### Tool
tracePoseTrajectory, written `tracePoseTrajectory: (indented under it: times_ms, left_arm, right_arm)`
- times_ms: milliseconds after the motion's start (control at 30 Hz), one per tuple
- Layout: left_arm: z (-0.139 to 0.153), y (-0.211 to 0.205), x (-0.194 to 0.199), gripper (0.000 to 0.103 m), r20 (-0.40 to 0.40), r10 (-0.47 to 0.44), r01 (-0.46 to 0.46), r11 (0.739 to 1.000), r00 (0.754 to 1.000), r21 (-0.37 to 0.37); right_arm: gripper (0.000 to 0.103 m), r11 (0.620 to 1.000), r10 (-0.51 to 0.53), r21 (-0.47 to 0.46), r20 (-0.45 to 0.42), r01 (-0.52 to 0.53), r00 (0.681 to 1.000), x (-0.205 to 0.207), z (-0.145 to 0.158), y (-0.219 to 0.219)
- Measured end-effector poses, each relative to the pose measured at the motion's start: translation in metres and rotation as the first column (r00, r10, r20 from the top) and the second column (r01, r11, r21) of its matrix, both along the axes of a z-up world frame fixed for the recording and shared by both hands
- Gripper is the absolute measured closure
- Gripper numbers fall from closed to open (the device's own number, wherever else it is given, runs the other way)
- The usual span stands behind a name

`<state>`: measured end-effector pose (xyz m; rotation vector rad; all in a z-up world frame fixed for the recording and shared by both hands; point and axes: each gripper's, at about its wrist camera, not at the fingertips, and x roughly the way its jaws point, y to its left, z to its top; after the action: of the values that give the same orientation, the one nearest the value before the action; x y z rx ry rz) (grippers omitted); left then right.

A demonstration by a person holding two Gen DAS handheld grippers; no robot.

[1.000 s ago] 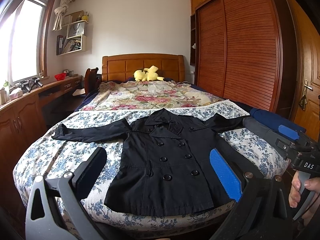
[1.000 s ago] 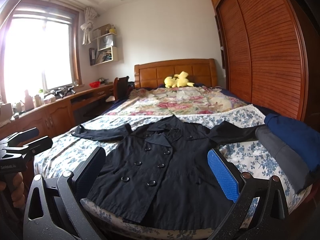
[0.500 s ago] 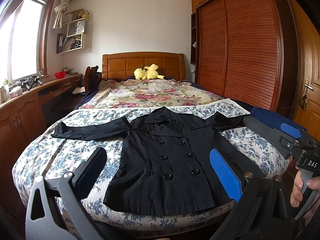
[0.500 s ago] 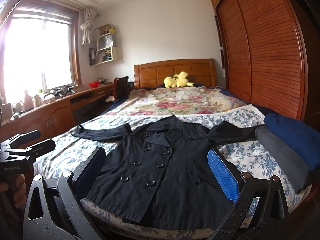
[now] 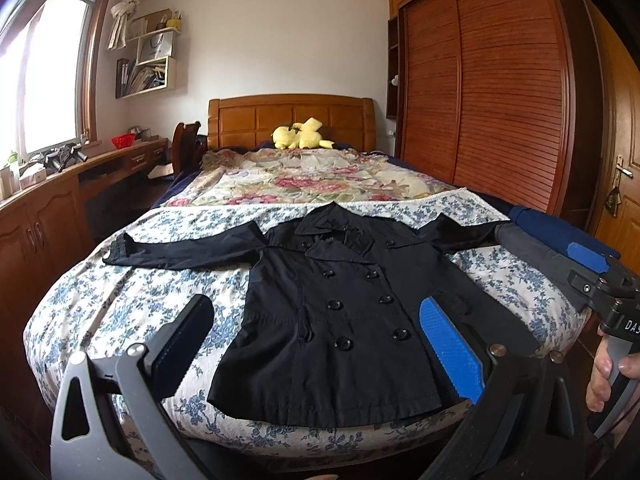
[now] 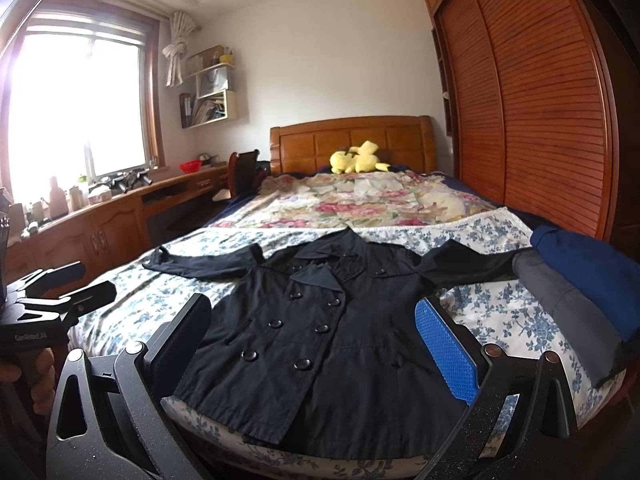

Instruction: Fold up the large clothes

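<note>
A black double-breasted coat [image 5: 340, 304] lies flat, face up, on the blue-flowered sheet at the foot of the bed, sleeves spread to both sides; it also shows in the right wrist view [image 6: 320, 320]. My left gripper [image 5: 316, 344] is open and empty, held above the coat's hem at the bed's foot. My right gripper [image 6: 312, 340] is open and empty, also above the hem. The right gripper shows at the right edge of the left wrist view [image 5: 600, 284]; the left gripper shows at the left edge of the right wrist view [image 6: 60, 300].
Folded grey and blue clothes [image 6: 580, 280] lie on the bed's right edge. A yellow plush toy [image 5: 300, 138] sits by the headboard. A wooden wardrobe [image 5: 500, 92] stands on the right, and a desk with cabinets [image 5: 60, 200] runs along the left under the window.
Both grippers have risen and tilted slightly, so the coat sits a little lower in both views. Both stay open. The coat has not moved.
</note>
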<state>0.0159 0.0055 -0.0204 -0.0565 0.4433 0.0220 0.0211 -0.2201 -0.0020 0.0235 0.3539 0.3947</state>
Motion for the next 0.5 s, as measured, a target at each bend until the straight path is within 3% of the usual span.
tracePoseTrajectory:
  times_ms: [500]
  left_arm:
    - [-0.06,0.029,0.042,0.0,-0.111,0.031,-0.034,0.999,0.993,-0.03]
  right_arm:
    - [0.0,0.993,0.106,-0.046,-0.072,-0.109,0.992,0.066,-0.05,0.03]
